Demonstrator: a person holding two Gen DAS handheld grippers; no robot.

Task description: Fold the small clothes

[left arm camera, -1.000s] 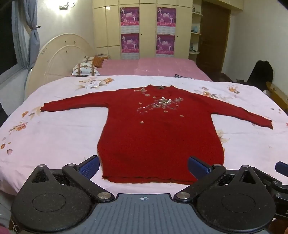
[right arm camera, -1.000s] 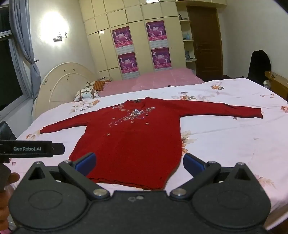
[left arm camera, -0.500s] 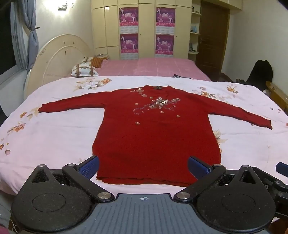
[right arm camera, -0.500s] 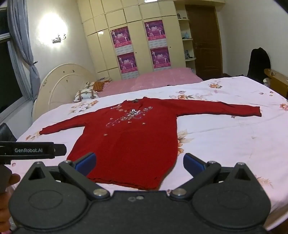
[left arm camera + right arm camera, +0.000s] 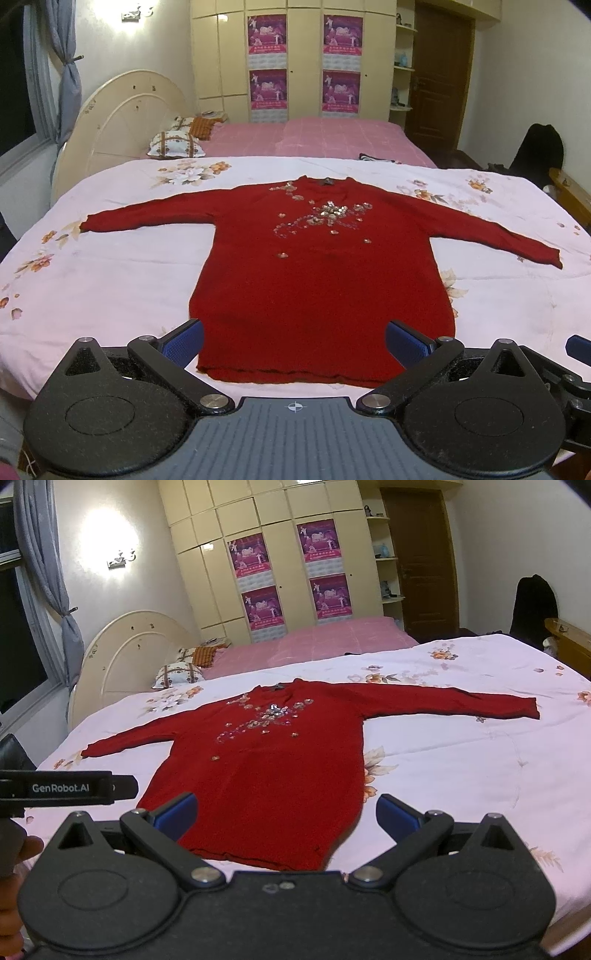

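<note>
A red knitted sweater with sequin trim [image 5: 321, 273] lies flat, sleeves spread, on the pale floral bedspread [image 5: 110, 277], ready for folding. Left gripper [image 5: 294, 341] and right gripper [image 5: 285, 810] hover near its hem, fingers wide and empty.
</note>
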